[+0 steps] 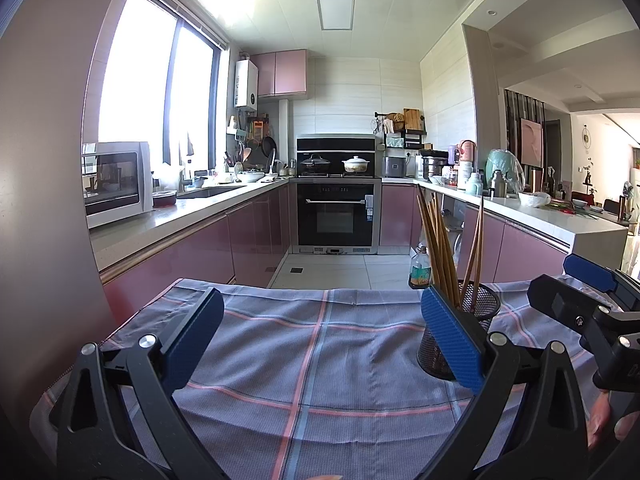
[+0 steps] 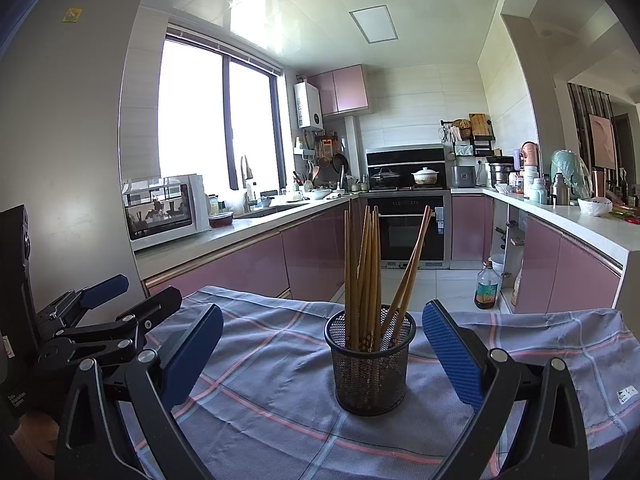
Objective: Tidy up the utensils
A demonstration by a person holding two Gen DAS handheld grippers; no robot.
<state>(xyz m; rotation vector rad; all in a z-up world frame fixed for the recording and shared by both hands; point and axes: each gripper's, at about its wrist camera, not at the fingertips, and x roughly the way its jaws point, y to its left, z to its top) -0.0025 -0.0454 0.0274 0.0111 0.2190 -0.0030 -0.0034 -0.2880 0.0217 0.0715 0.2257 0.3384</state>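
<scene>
A black mesh cup stands upright on the plaid tablecloth, holding several brown chopsticks that lean apart. My right gripper is open, its blue pads wide on either side of the cup and clear of it. In the left wrist view the cup and chopsticks sit to the right, partly hidden by my right-hand finger. My left gripper is open over bare tablecloth and holds nothing. Each gripper shows at the edge of the other's view: right gripper, left gripper.
Beyond the table's far edge lies tiled kitchen floor with an oil bottle standing on it. Pink cabinets line both sides, with an oven at the back. A microwave sits on the left counter. A tall grey fridge side rises close on the left.
</scene>
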